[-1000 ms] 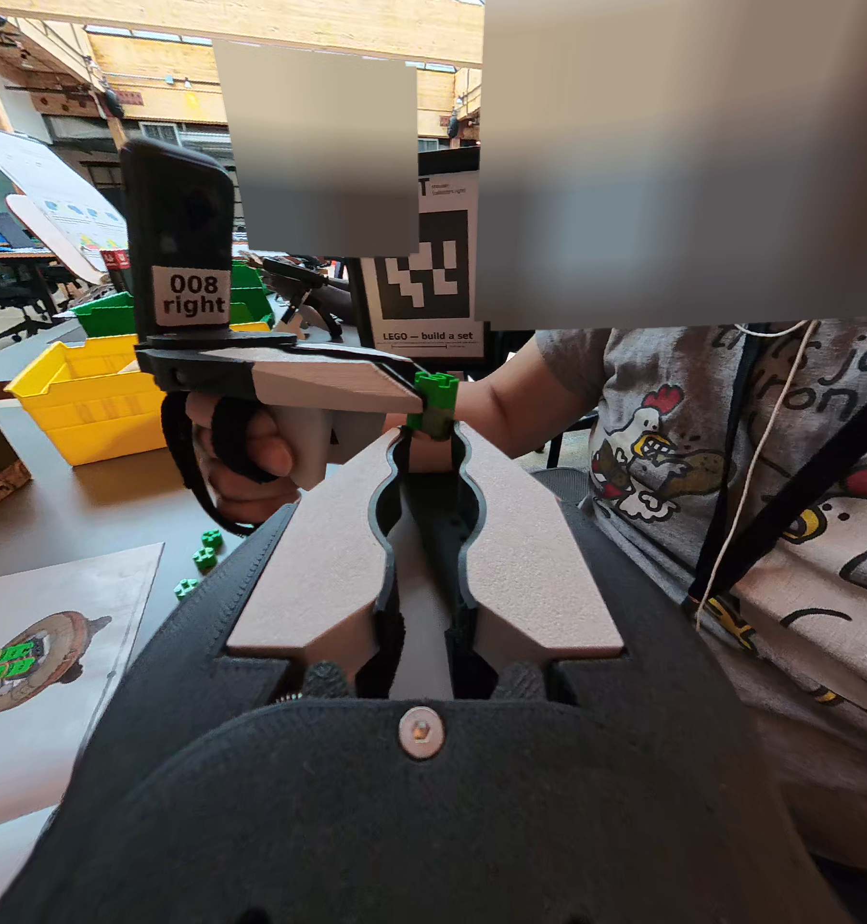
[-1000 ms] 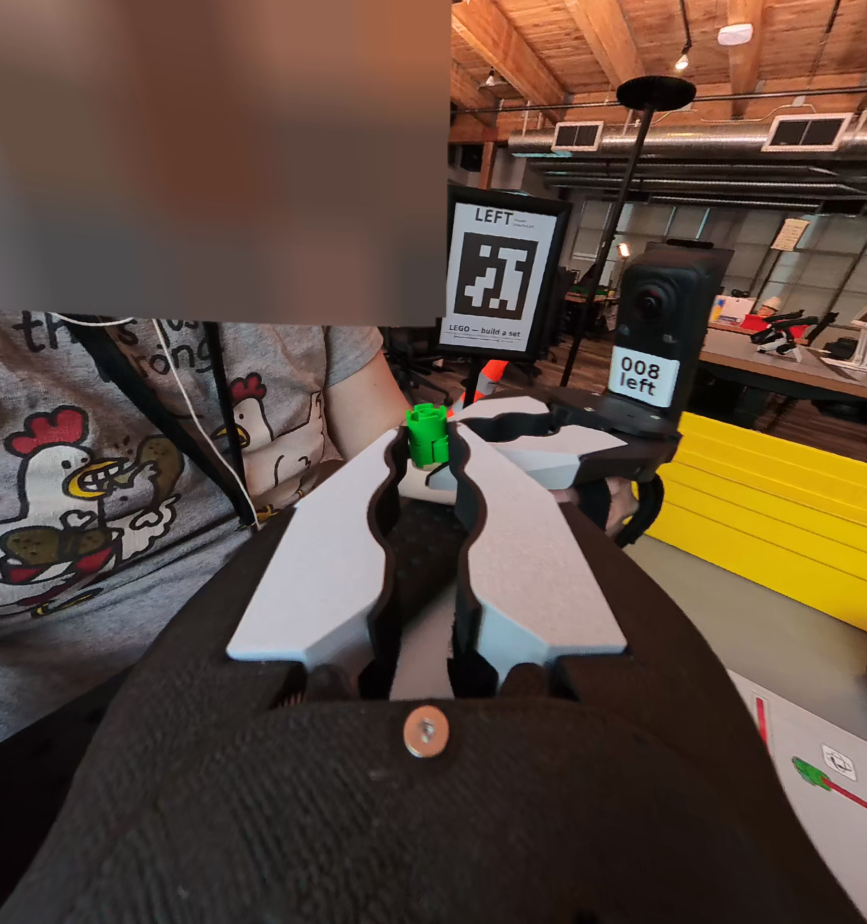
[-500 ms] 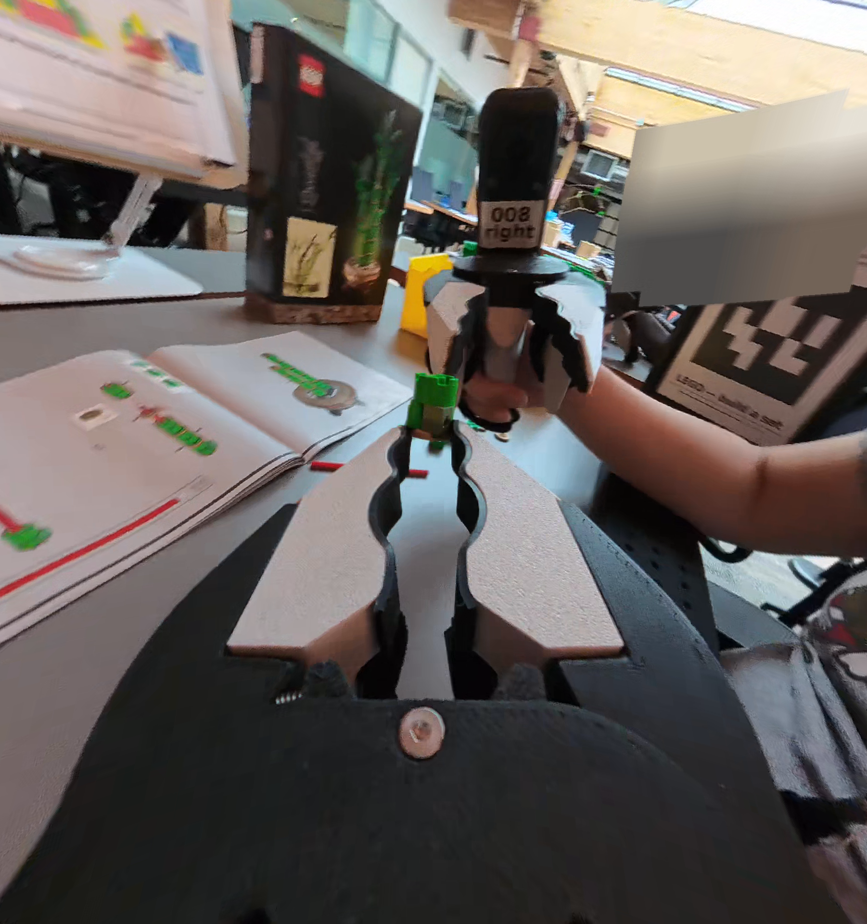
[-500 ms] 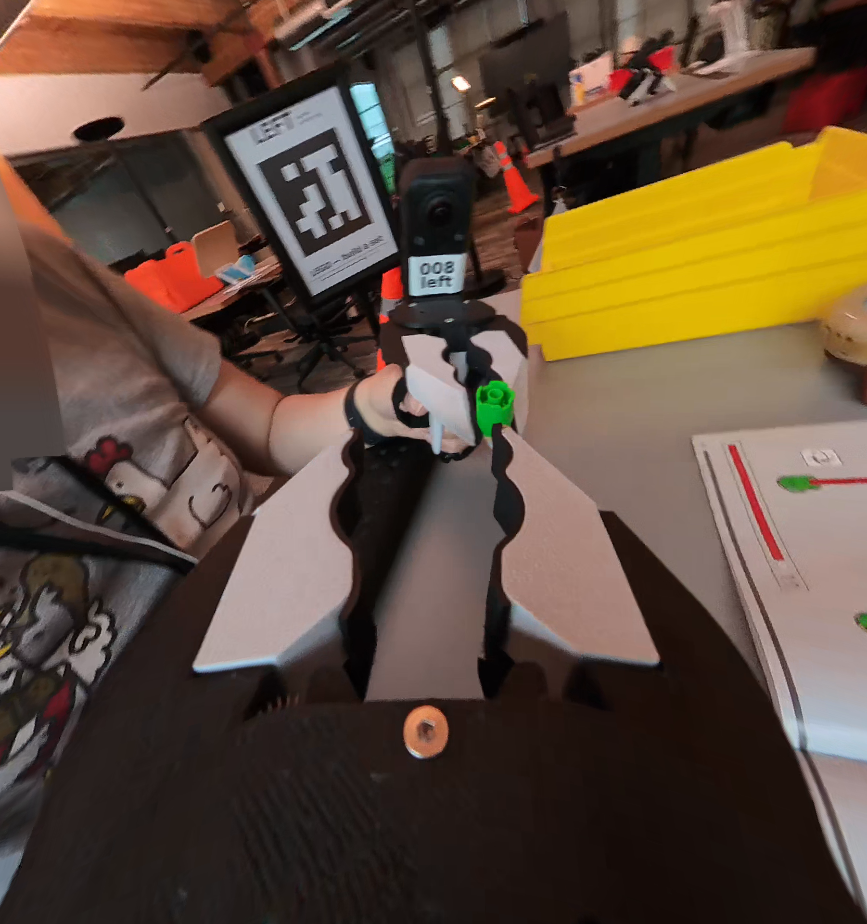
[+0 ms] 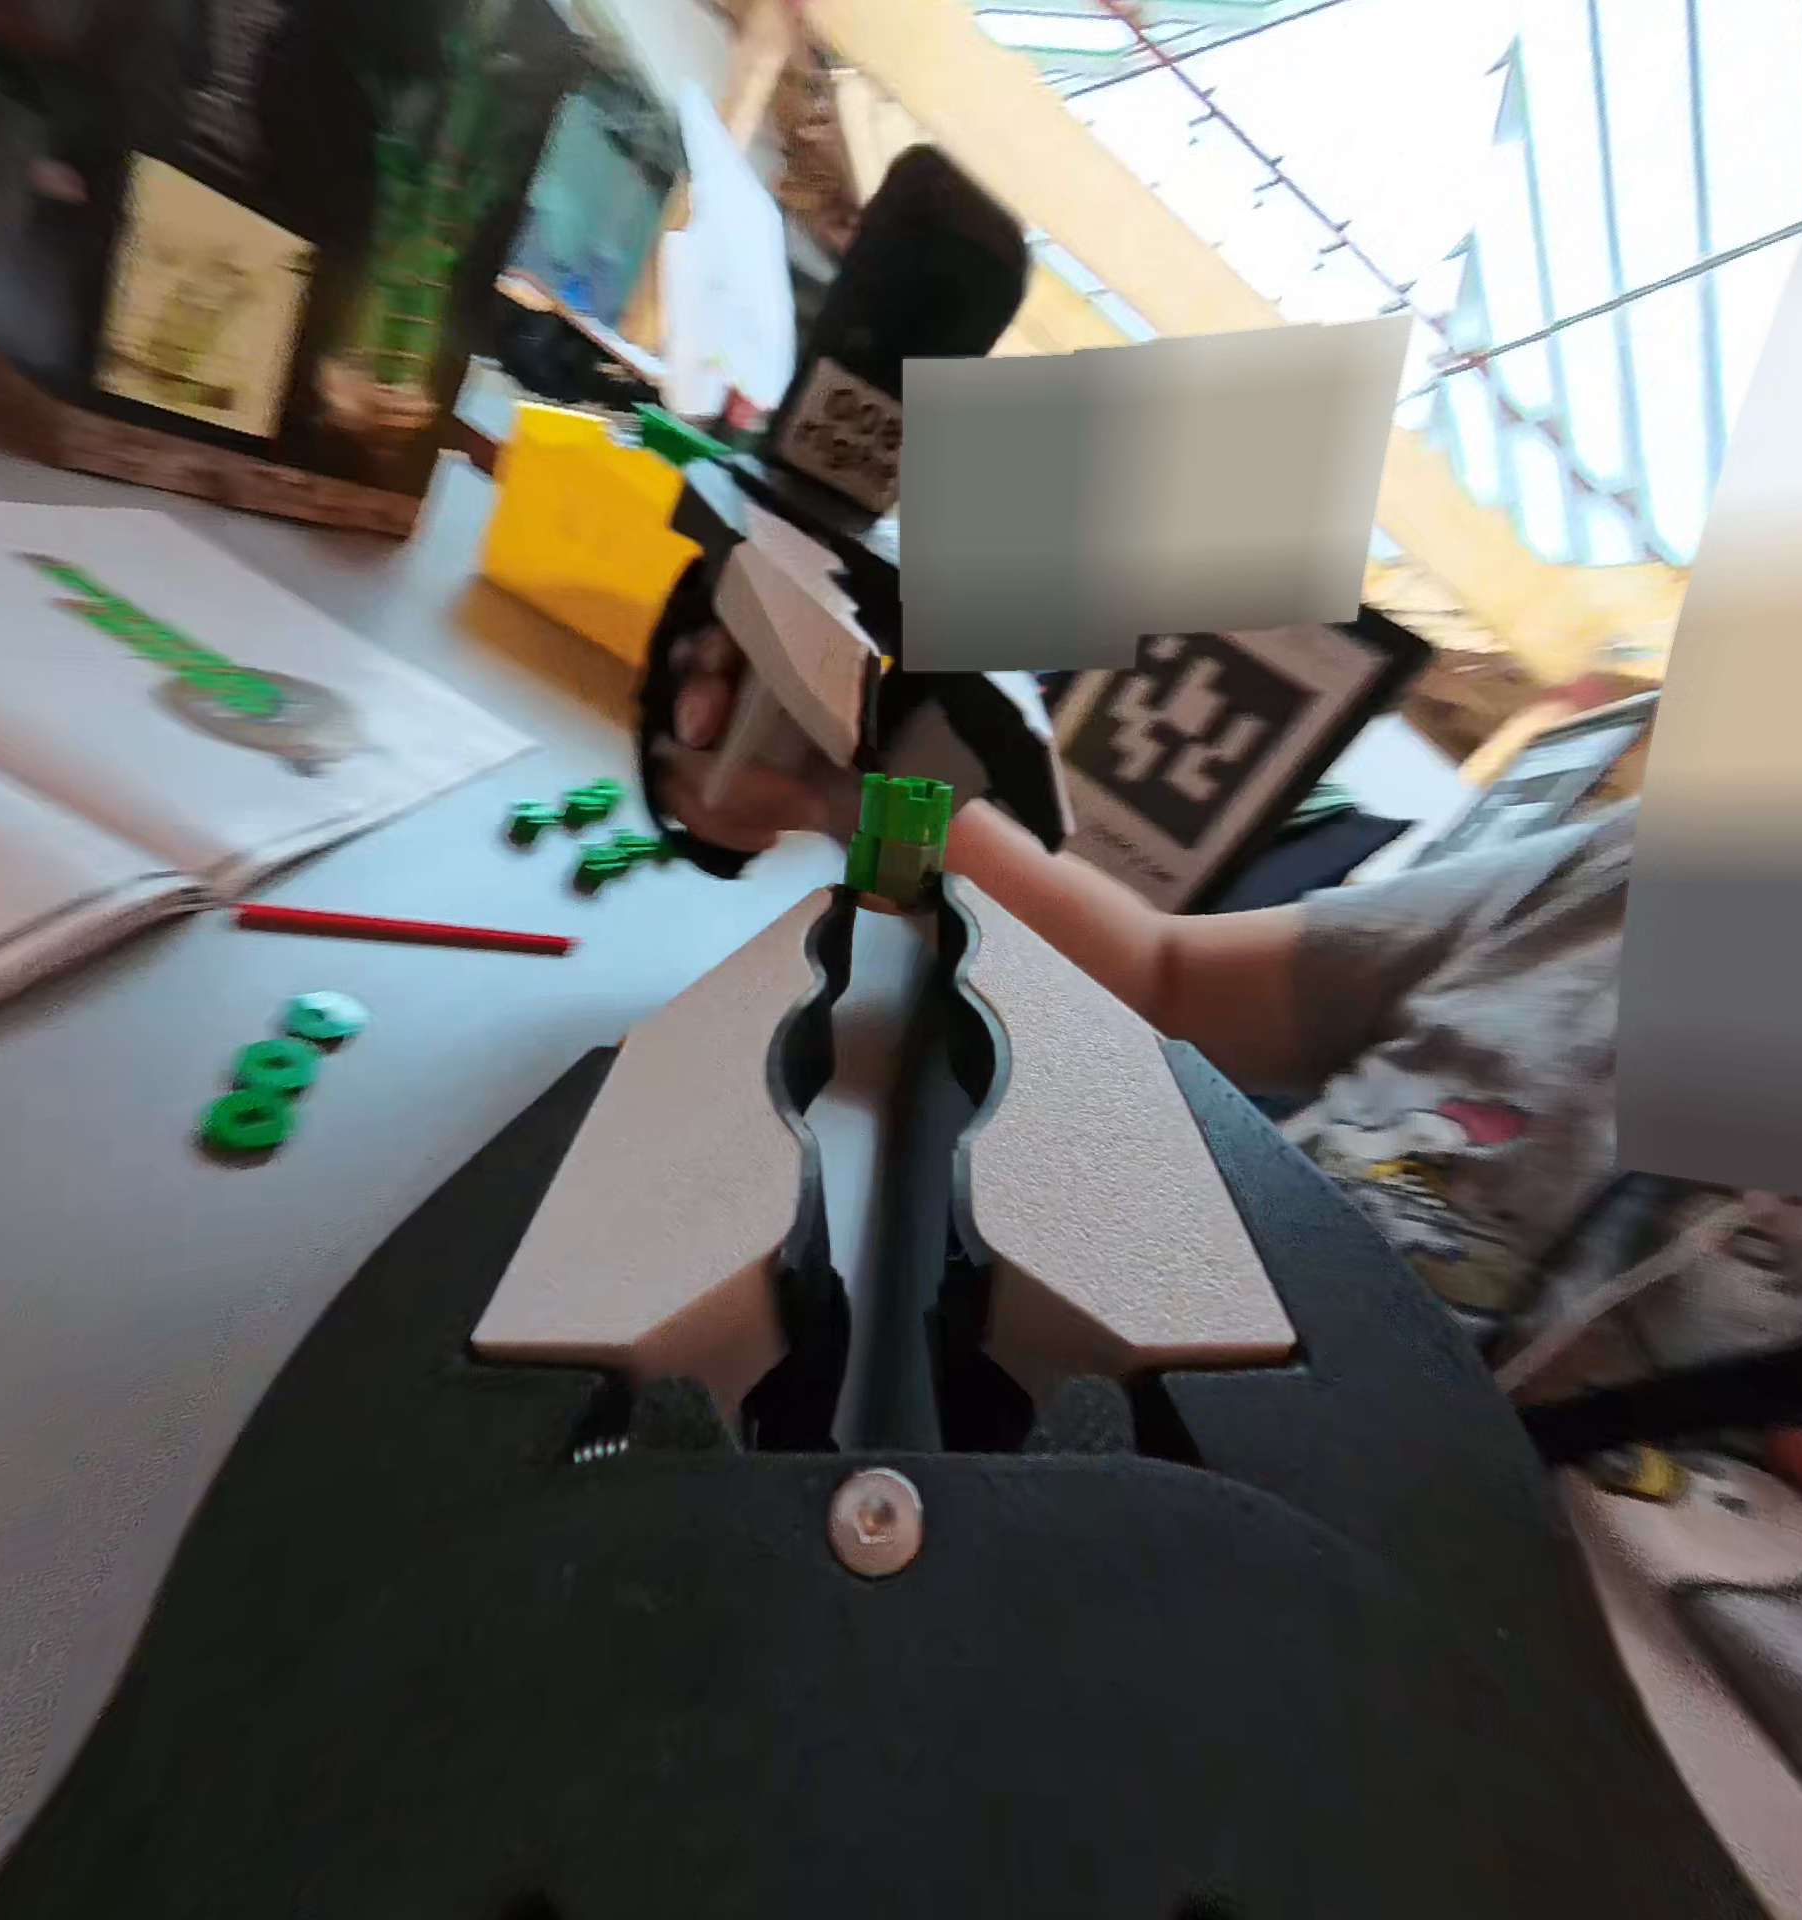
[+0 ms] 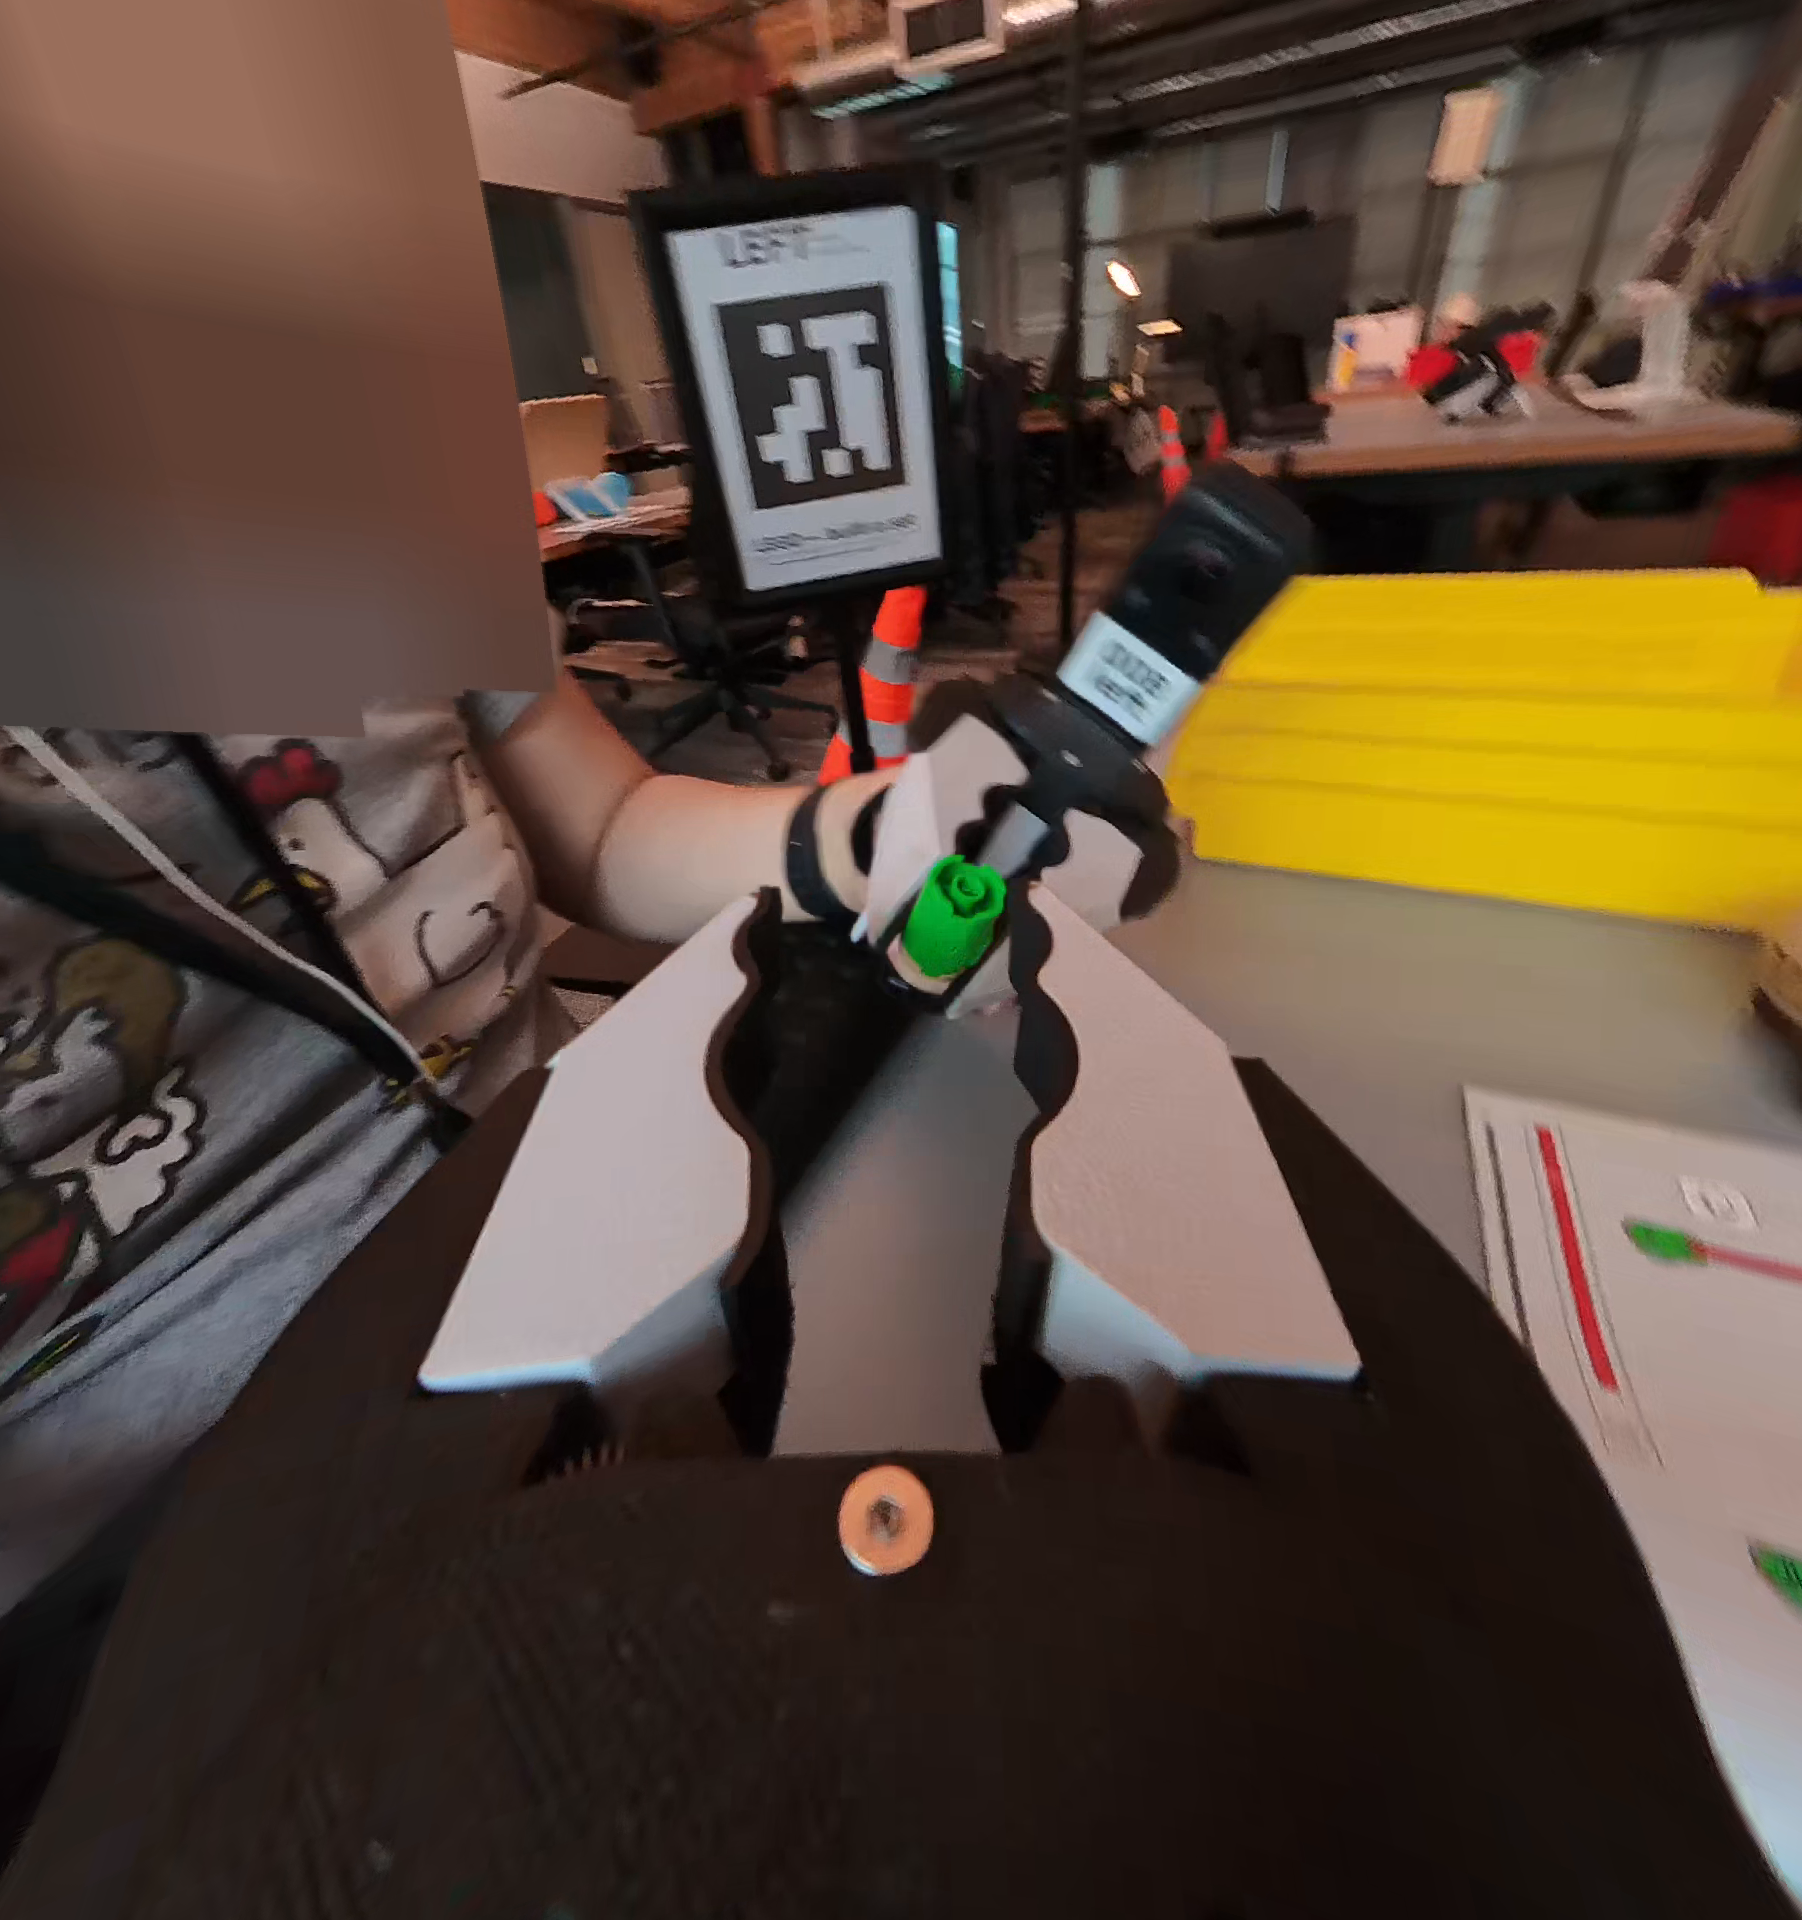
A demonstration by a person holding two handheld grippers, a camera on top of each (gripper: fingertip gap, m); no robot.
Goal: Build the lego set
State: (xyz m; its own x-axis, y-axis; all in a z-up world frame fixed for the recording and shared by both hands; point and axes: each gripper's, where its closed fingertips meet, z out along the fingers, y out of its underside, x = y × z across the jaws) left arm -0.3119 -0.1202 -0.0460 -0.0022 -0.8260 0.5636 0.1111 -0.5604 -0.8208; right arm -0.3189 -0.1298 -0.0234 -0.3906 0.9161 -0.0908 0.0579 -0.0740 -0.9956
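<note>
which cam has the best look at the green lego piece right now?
Right wrist view: the green piece is sharp and lit, its round studded top visible, pinched at the left gripper tips. Left wrist view shows it side-on, slightly blurred, its lower part hidden between the fingertips.

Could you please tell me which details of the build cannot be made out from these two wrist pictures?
- Left wrist view: the small green pieces on the grey table are motion-blurred, so their shapes are unclear.
- Left wrist view: the right gripper is partly behind a mosaic patch.
- Both views: the lower end of the green round brick stack is hidden between the left gripper fingers.
</note>
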